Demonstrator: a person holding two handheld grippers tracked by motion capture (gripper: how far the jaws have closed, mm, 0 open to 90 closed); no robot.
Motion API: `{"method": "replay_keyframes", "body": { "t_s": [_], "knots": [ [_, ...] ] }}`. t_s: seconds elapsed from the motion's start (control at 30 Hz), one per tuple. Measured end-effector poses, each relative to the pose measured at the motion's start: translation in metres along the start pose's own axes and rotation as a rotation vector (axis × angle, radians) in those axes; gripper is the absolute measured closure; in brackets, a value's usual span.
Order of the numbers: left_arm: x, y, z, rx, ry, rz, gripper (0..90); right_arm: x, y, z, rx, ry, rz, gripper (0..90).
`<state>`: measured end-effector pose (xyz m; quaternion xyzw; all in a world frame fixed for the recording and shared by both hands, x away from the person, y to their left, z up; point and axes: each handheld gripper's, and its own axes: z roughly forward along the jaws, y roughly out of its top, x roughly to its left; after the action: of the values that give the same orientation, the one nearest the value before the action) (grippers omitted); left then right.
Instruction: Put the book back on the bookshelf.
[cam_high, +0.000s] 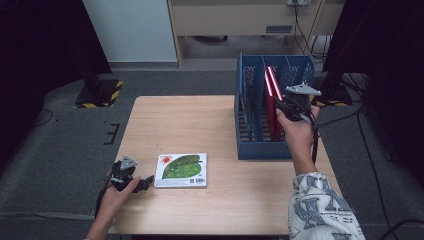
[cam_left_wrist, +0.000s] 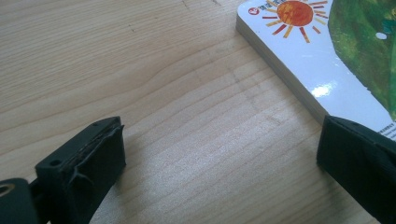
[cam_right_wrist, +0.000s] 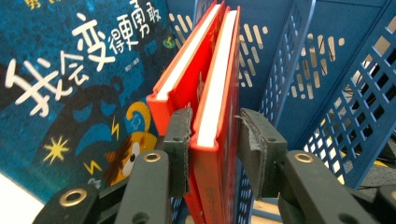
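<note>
Already the right tool (cam_right_wrist: 212, 140) has a red book (cam_right_wrist: 212, 93) standing between its jaws inside the blue file rack (cam_high: 250, 145); one pad lies against the cover, the other stands a little off, so the grip looks slackened rather than clamped. That book stands upright in a middle slot beside a second red book (cam_right_wrist: 180, 79), with a dark blue picture book (cam_right_wrist: 60, 84) in the next slot. Shelving it seems all but finished. The left tool (cam_left_wrist: 219, 154) rests on the bench (cam_high: 200, 120), jaws wide apart with nothing between them, just beside the leaf-and-sun board book (cam_high: 181, 170), which lies flat and still waits for shelving. Nothing lies between that book and the rack.
</note>
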<state>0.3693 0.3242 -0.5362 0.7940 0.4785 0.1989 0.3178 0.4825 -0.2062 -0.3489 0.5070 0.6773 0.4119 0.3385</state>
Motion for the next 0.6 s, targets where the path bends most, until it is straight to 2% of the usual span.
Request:
{"method": "replay_keyframes", "body": {
  "t_s": [0.1,0.33,0.6],
  "knots": [
    [0.000,0.000,0.000,0.000,0.000,0.000,0.2,0.000,-0.004,-0.003,-0.002,0.007,0.001,65.5],
    [-0.001,0.000,0.000,0.001,0.001,0.000,0.3,0.005,-0.012,-0.007,0.001,0.033,-0.008,72.6],
    [0.000,0.000,0.000,0.001,-0.002,0.000,0.2,0.008,-0.010,-0.005,0.005,0.024,-0.029,74.0]
  ]
}}
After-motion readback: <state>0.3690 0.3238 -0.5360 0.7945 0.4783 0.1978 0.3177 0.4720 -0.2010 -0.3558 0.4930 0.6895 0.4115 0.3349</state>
